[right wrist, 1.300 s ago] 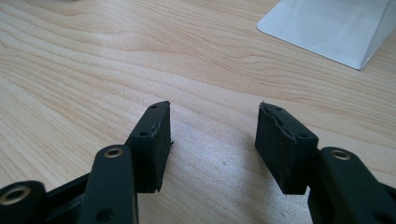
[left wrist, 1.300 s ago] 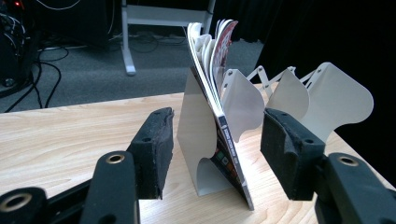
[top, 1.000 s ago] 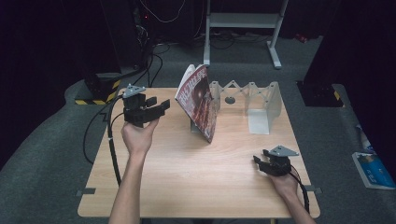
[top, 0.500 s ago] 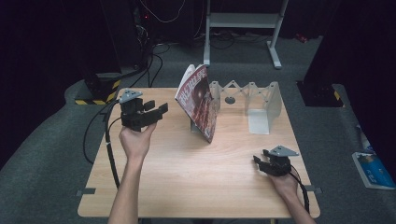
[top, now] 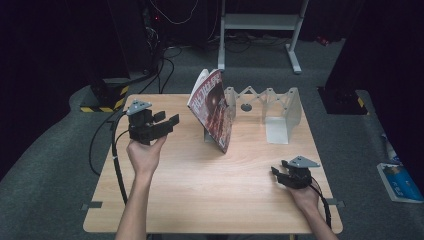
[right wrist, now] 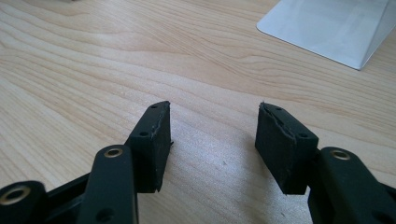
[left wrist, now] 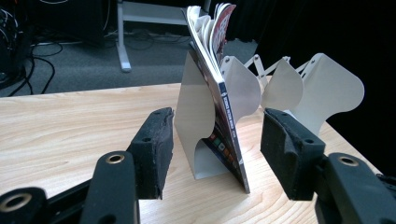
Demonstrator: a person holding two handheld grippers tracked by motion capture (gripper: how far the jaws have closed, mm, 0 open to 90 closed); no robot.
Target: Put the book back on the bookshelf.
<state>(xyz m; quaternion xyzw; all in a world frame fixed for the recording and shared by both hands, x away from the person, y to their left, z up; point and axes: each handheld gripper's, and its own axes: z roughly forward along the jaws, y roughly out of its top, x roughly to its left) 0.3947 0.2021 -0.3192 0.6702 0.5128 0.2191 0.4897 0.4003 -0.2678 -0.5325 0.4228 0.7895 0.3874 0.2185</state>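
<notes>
A magazine (top: 212, 106) with a dark red cover stands tilted in the left slot of a white folding rack (top: 280, 110) at the back of the wooden table (top: 210, 195). My left gripper (top: 169, 121) hovers left of the magazine, held level, open and empty. In the left gripper view the magazine's spine (left wrist: 229, 126) and a white rack divider (left wrist: 189, 112) stand beyond the open left gripper (left wrist: 217, 137), apart from its pads. My right gripper (top: 276, 173) rests low near the table's front right, open. The right gripper (right wrist: 212, 135) holds nothing above the bare wood.
The rack's other slots (top: 255, 100) are empty, and its flat foot (right wrist: 327, 28) lies ahead of the right gripper. Cables (top: 112, 150) trail off the table's left edge. A blue packet (top: 397, 181) lies on the floor at the right, and a metal stand (top: 260, 22) is behind the table.
My left gripper has drifted slightly back toward the near side of the table. The right gripper, magazine and rack have not moved.
</notes>
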